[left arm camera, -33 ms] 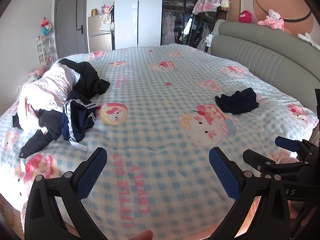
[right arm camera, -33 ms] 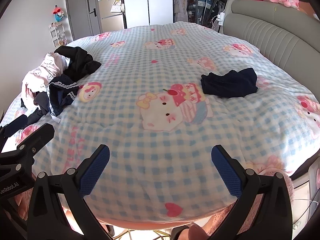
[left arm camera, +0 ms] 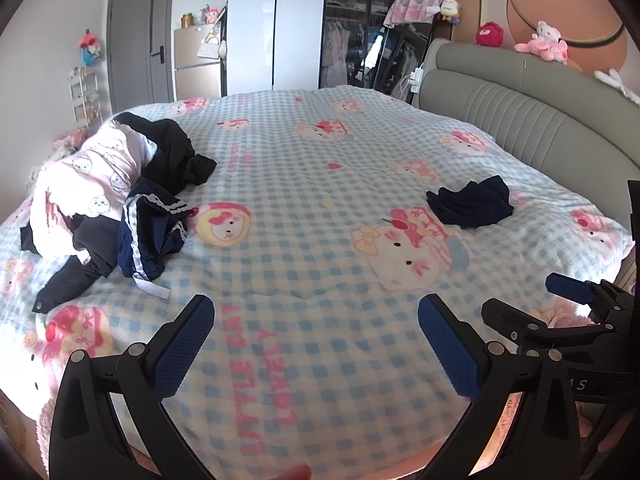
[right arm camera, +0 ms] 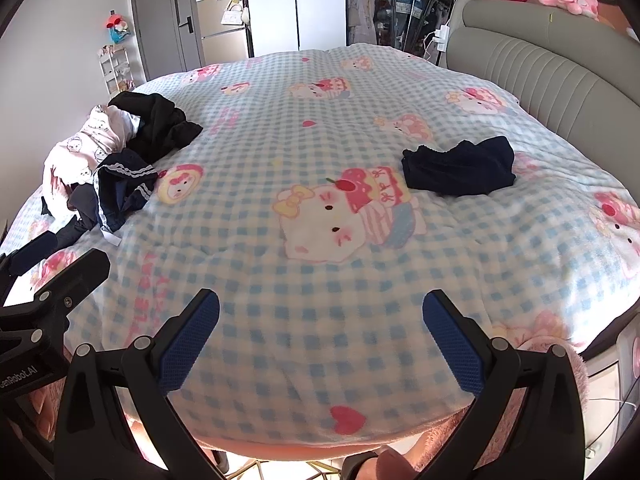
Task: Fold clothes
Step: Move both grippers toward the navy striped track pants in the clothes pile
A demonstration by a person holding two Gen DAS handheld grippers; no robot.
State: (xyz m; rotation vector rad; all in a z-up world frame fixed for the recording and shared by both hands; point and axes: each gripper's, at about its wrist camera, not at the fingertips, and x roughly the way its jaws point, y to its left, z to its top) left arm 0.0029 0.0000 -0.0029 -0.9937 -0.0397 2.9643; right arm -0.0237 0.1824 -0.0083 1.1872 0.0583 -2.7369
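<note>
Both the left gripper (left arm camera: pixel 316 340) and right gripper (right arm camera: pixel 320 336) are hanging empty with fingers wide apart over the bed (right arm camera: pixel 320 300), one dark garment (right arm camera: pixel 460 168) is lying loosely bundled, and the heap of clothes (left arm camera: pixel 112 200) is waiting unfolded.

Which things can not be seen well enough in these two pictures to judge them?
- Clothes pile, both views: the garments overlap, so their number and kinds cannot be told.
- Dark garment, both views: crumpled, so its kind is unclear.
- Right claw, left wrist view: cut off by the picture's edge.
- Wardrobe contents, left wrist view: too small and dim.
</note>
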